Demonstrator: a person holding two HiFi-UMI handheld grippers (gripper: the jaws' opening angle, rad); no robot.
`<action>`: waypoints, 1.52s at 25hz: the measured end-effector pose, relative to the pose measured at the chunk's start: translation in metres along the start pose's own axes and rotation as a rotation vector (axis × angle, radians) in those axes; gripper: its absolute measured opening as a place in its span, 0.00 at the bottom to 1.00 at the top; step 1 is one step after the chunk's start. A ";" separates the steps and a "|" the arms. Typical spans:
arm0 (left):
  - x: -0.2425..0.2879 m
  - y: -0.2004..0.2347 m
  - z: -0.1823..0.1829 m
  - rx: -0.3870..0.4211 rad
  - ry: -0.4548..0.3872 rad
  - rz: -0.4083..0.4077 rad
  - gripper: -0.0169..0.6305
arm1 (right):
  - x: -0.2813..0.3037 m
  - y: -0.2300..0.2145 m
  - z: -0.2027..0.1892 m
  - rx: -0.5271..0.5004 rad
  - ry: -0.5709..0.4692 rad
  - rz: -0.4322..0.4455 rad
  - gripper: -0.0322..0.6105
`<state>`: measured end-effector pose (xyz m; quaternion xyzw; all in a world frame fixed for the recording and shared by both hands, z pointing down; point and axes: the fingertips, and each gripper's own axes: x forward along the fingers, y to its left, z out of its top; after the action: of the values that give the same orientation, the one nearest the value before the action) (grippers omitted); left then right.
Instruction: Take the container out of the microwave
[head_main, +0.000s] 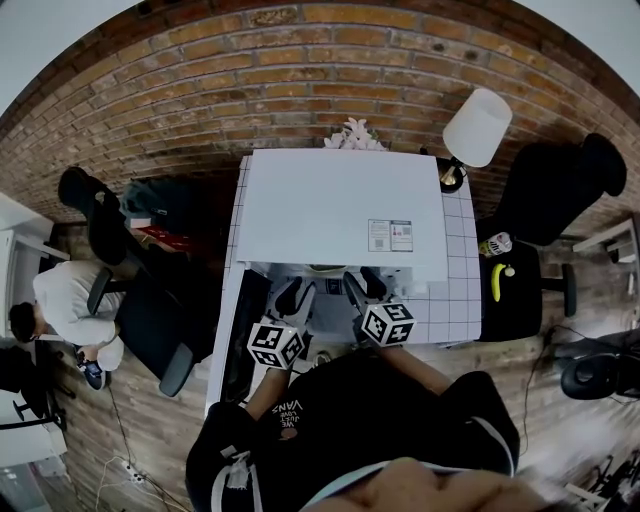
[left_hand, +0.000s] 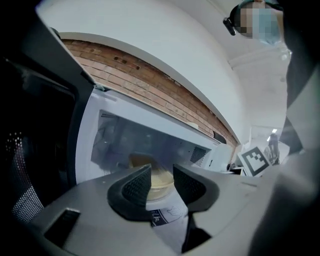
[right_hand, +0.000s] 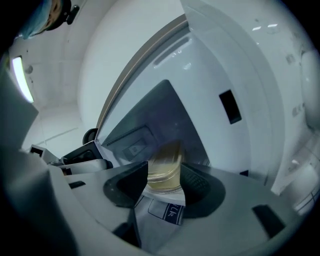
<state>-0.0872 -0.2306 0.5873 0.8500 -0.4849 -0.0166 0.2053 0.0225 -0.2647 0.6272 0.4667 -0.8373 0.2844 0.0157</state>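
Observation:
A white microwave (head_main: 340, 205) stands on a white gridded table (head_main: 455, 290), its dark door (head_main: 245, 330) swung open to the left. Inside sits a round clear container (left_hand: 157, 182) with pale yellowish contents, also in the right gripper view (right_hand: 165, 160). Both grippers are at the oven's mouth, side by side. My left gripper (head_main: 298, 297) is open, and the container shows beyond the gap between its jaws (left_hand: 161, 172). My right gripper (head_main: 363, 287) is open too, and the container lies in line between its jaws (right_hand: 164, 170); I see no pad pressing it. A white printed sheet (right_hand: 167, 212) lies below the jaws.
A white table lamp (head_main: 478, 128) and a pale flower (head_main: 352, 135) stand behind the microwave by the brick wall. A banana (head_main: 497, 282) lies on a black stand to the right. A seated person (head_main: 60, 300) and black chairs (head_main: 150, 330) are at the left.

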 end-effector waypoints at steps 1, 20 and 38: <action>0.002 0.002 -0.002 -0.013 0.006 0.004 0.23 | 0.002 0.000 -0.001 0.011 0.004 0.001 0.34; 0.050 0.038 -0.032 -0.224 0.090 0.071 0.45 | 0.040 -0.012 -0.011 0.189 -0.022 -0.094 0.40; 0.082 0.050 -0.034 -0.321 0.129 0.039 0.47 | 0.064 -0.022 -0.007 0.275 -0.023 -0.122 0.40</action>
<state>-0.0766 -0.3096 0.6510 0.7961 -0.4781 -0.0352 0.3694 0.0020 -0.3193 0.6622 0.5175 -0.7607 0.3897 -0.0408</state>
